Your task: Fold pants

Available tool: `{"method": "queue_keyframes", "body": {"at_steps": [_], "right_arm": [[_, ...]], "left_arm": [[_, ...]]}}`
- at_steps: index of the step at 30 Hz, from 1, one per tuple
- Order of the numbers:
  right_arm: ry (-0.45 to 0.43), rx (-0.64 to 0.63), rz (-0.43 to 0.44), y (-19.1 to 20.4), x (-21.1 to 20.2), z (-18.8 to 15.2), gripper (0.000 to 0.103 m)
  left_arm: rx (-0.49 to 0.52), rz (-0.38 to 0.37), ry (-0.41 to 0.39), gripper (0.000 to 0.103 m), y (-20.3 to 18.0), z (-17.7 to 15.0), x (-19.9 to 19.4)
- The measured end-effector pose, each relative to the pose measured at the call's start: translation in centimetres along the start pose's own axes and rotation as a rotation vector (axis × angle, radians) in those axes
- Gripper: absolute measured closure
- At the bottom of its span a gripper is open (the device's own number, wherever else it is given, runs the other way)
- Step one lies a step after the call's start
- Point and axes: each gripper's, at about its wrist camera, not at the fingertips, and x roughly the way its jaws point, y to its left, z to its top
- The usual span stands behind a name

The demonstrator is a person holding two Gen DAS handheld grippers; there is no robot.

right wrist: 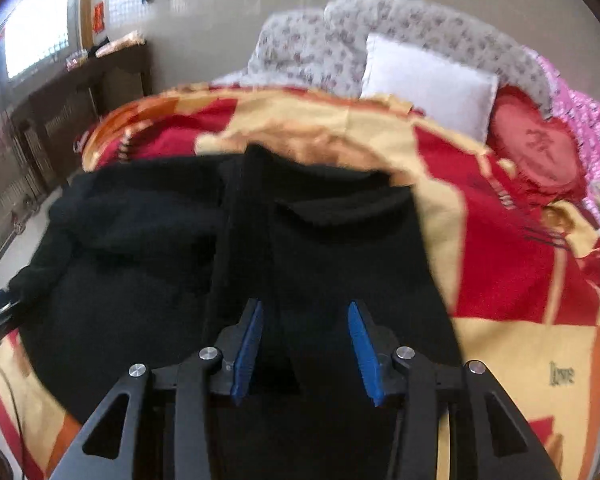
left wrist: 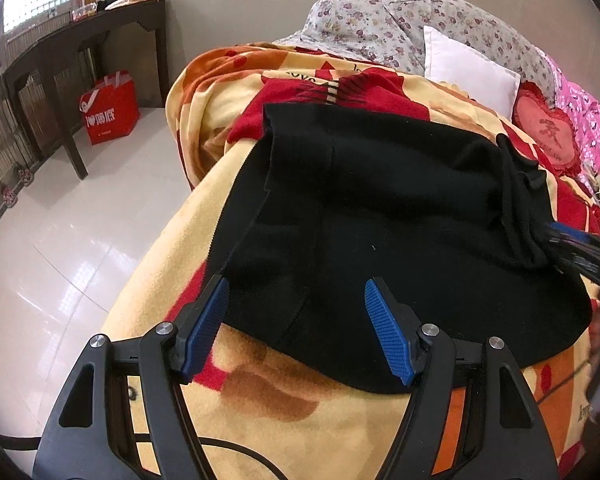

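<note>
Black pants (left wrist: 380, 208) on your red, yellow and orange blanket (left wrist: 268, 392)

You see blue pads (left wrist: 210, 324), a grey floral quilt (left wrist: 364, 20), a white pillow (left wrist: 464, 66), a red heart cushion (left wrist: 544, 132) and a red bag (left wrist: 110, 108).

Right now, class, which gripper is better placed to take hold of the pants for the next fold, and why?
Probably the right gripper: it is open with the pants between its fingers. The left gripper is open too, but sits at the hem over the blanket.

Black pants (left wrist: 380, 216) lie partly folded and rumpled, one edge bunched upward, on the bed
</note>
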Motion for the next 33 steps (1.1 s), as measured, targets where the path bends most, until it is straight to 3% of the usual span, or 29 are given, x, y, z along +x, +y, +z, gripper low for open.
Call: {"method": "queue_keyframes", "body": {"at_steps": [2, 3, 5, 10, 12, 15, 18, 20, 21, 22, 26, 30, 33], "right_arm": [[0.037, 0.017, 0.008, -0.1, 2.4, 0.4, 0.067], [0.028, 0.032, 0.026, -0.4, 2.9, 0.3, 0.082], [-0.004, 0.08, 0.042, -1.5, 2.3, 0.1, 0.099], [-0.162, 0.299, 0.045, -8.4, -6.2, -3.1, 0.099], [-0.217, 0.415, -0.012, -12.6, -10.4, -6.5, 0.099], [-0.19, 0.561, -0.074, -17.3, -12.1, -10.5, 0.099], [-0.131, 0.653, -0.018, -19.3, -10.7, -13.3, 0.097], [-0.133, 0.647, 0.01, -18.9, -10.3, -14.0, 0.086], [-0.123, 0.641, 0.019, -18.5, -10.0, -14.2, 0.062], [-0.109, 0.645, 0.031, -18.3, -9.5, -14.3, 0.046], [-0.092, 0.753, 0.104, -19.3, -8.1, -15.9, 0.046], [-0.098, 0.783, 0.102, -19.4, -6.9, -16.1, 0.046], [-0.116, 0.761, 0.122, -19.2, -6.3, -15.1, 0.075]], "left_arm": [[-0.003, -0.002, 0.002, 0.033, 0.0, 0.0, 0.1], [-0.003, 0.001, 0.002, 0.033, 0.0, 0.0, 0.1], [-0.001, 0.005, 0.004, 0.033, 0.2, 0.0, 0.1], [-0.033, -0.015, 0.004, 0.033, 1.4, -0.2, -0.5], [-0.054, -0.031, 0.005, 0.033, 1.9, -0.5, -0.8], [-0.093, -0.073, 0.022, 0.033, 2.7, -0.9, -1.0], [-0.137, -0.103, 0.036, 0.033, 3.4, -1.4, -1.1], [-0.162, -0.101, 0.044, 0.033, 3.8, -1.8, -1.2], [-0.172, -0.101, 0.049, 0.033, 4.0, -1.9, -1.1], [-0.186, -0.104, 0.059, 0.033, 4.2, -2.0, -0.9], [-0.258, -0.161, 0.115, 0.033, 4.5, -2.4, 0.6], [-0.285, -0.171, 0.096, 0.033, 3.8, -1.6, 1.2], [-0.277, -0.201, 0.09, 0.036, 2.7, -0.8, 2.0]]}}
